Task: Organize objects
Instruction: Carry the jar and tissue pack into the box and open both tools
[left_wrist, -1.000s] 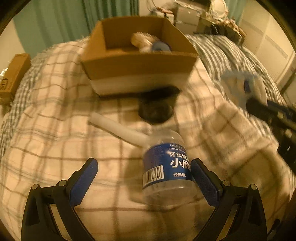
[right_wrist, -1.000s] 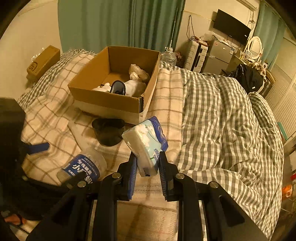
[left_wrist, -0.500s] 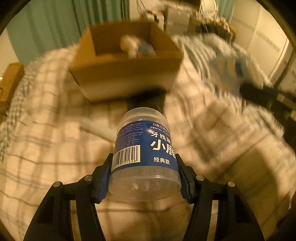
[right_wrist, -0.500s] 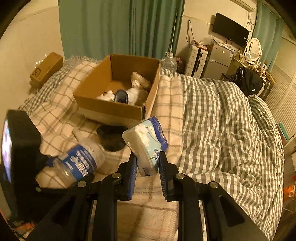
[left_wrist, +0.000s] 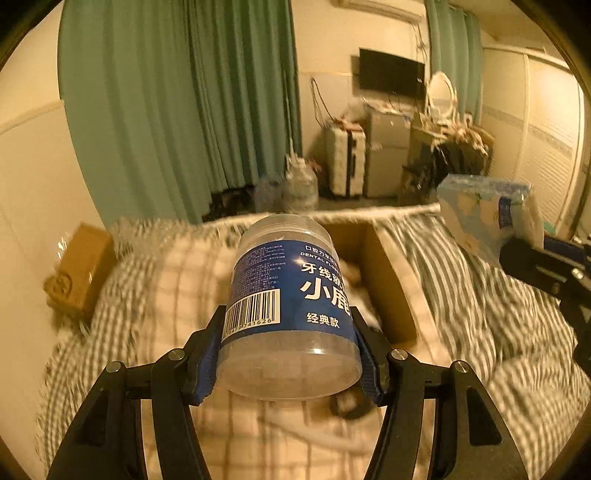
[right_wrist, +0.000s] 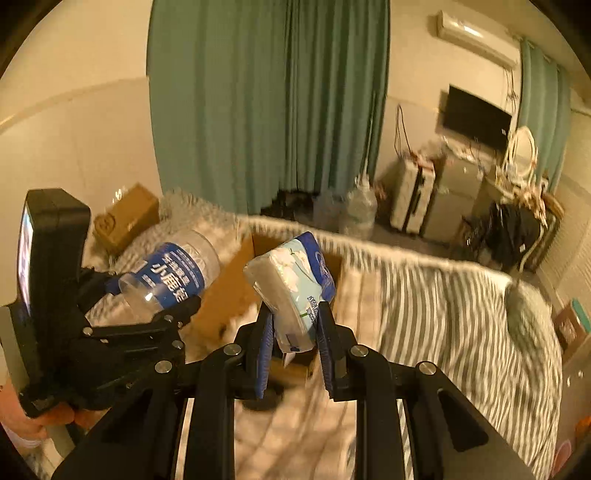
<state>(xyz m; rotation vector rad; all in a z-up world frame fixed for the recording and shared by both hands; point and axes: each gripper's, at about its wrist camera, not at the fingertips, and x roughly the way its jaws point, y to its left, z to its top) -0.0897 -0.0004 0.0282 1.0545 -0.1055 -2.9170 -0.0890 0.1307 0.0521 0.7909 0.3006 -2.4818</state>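
Note:
My left gripper is shut on a clear plastic jar with a blue label and holds it in the air above the bed. The jar also shows in the right wrist view. My right gripper is shut on a soft tissue pack, white and blue, also raised; it shows at the right of the left wrist view. The open cardboard box lies on the checked bedding beyond both grippers, partly hidden by the held things.
A dark round object lies on the bedding under the jar. A small brown carton sits at the bed's left edge by the wall. Green curtains, a suitcase and water bottles stand beyond the bed.
The left gripper closed on the jar and lifted it off the bed. Both grippers have risen and tilted up, so the room shows beyond the box. The tissue pack stays held.

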